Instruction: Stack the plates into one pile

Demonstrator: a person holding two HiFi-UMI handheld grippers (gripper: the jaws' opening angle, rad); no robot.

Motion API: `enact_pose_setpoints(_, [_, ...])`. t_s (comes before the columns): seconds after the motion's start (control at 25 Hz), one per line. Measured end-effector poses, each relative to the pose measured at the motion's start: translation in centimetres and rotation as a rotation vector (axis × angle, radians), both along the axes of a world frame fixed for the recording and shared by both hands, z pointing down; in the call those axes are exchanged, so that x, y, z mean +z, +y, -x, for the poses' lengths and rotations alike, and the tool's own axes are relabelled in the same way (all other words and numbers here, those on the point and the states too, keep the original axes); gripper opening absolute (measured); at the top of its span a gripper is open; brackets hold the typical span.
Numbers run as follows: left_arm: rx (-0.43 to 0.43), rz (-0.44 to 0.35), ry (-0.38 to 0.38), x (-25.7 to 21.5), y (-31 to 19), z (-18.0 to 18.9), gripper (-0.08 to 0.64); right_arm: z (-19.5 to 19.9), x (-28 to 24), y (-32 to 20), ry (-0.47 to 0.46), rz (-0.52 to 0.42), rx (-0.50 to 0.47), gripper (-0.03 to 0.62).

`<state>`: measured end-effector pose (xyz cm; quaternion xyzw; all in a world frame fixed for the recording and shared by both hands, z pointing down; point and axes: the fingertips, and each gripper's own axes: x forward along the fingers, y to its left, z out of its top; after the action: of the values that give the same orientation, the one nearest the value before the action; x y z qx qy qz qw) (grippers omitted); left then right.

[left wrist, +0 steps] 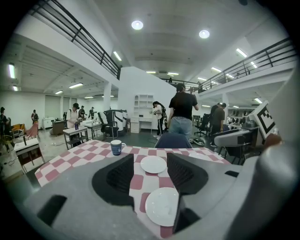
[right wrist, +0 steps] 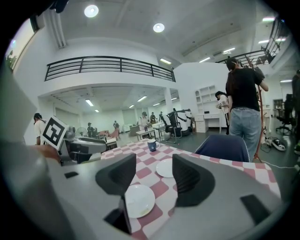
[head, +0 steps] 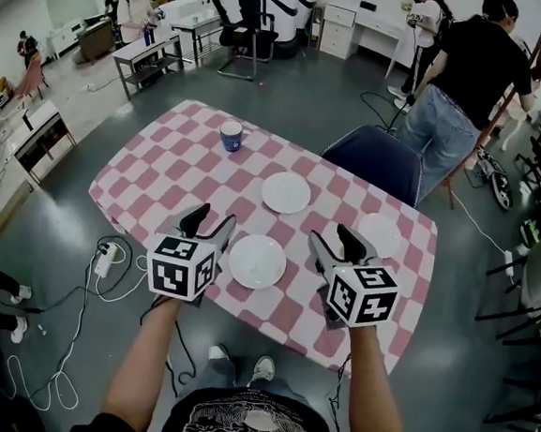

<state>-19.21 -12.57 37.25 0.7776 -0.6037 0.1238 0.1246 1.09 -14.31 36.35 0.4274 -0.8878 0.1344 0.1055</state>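
Checked cloth covers the table [head: 162,168] in a busy open workshop; three white plates lie apart on it, unstacked; the near plate [head: 257,261] sits between the two grippers, the middle plate [head: 286,192] beyond it, the right plate [head: 380,234] near the table's right edge; a blue mug [head: 231,135] stands farther back; the left gripper [head: 209,222] and right gripper [head: 336,240] hover above the near edge, fingers wide apart, holding nothing.
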Motion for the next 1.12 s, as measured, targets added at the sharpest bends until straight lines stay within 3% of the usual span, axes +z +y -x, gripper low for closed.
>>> enact_pose_setpoints(0.4, [0.099,0.083,0.047,3.3,-2.7,1.1,0.250,1.8,3.1,-1.4,-0.004,0.114,0.045,0.232])
enact_pose_setpoints(0.64, [0.176,0.233,0.123,7.9,-3.1,0.9,0.270,2.5,6.8,-1.5,-0.002,0.231,0.053,0.255])
enact_pose_setpoints(1.12, [0.241,0.469,0.251,15.5,-2.9,0.8,0.270,3.7,13.6,-1.1,-0.021,0.435,0.029,0.255])
